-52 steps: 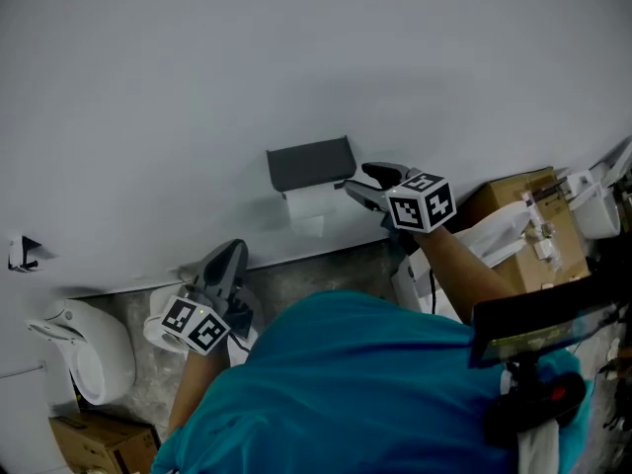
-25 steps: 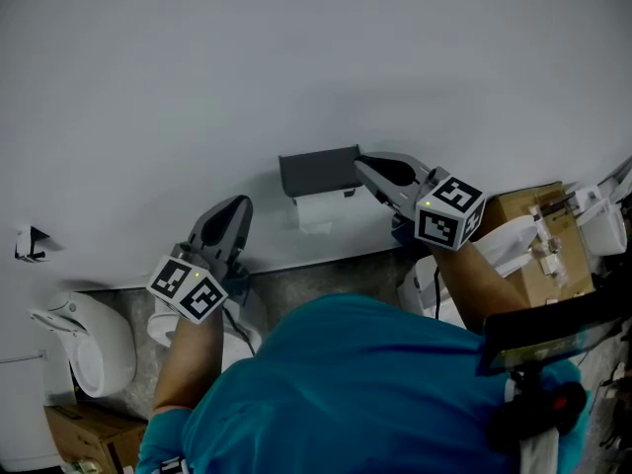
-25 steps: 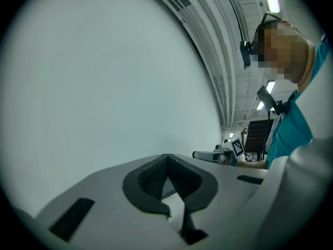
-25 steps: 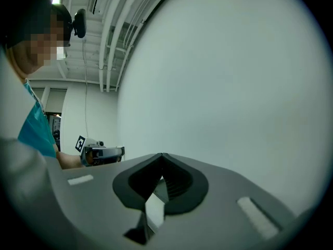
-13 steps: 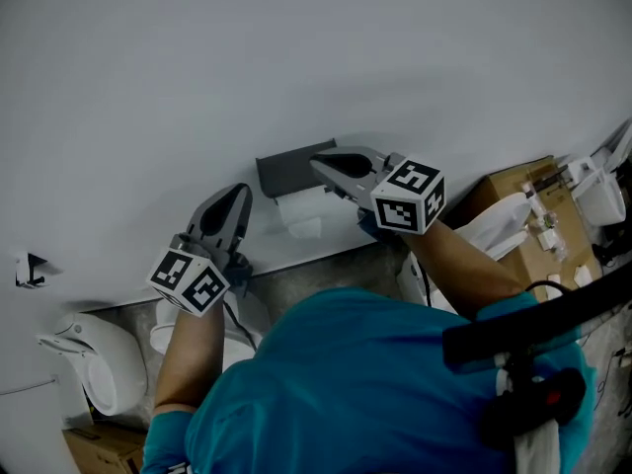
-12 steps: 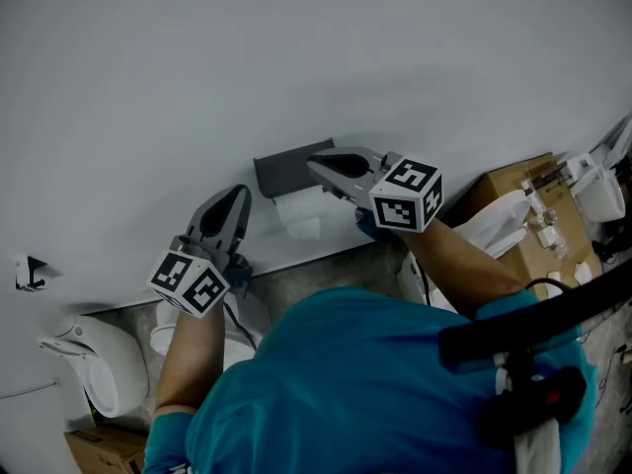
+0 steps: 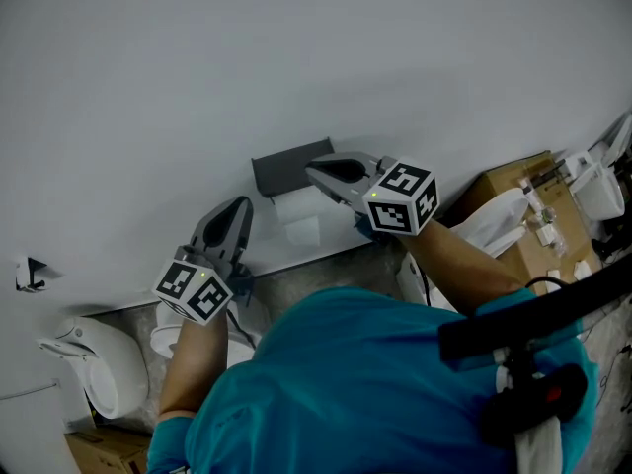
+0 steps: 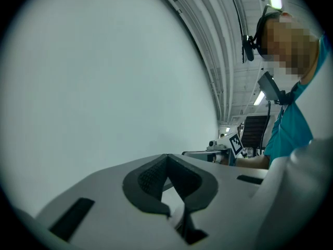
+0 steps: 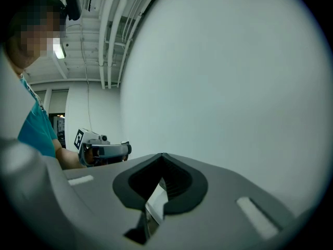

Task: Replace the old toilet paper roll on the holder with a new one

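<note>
Your right gripper (image 7: 318, 172) has its jaws pressed together and empty, with its tip at the right end of the dark holder (image 7: 284, 171). The toilet paper roll (image 7: 299, 215) hangs under the holder. Your left gripper (image 7: 237, 211), jaws also together and empty, points at the wall (image 7: 296, 57) left of the roll.

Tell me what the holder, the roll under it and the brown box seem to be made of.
The holder is dark grey and matte, with a flat cover. It may be painted metal or plastic; the look leaves it open. The roll is white paper, soft, with a loose sheet hanging. The box is dull brown cardboard, judging by its folded flaps.
</note>
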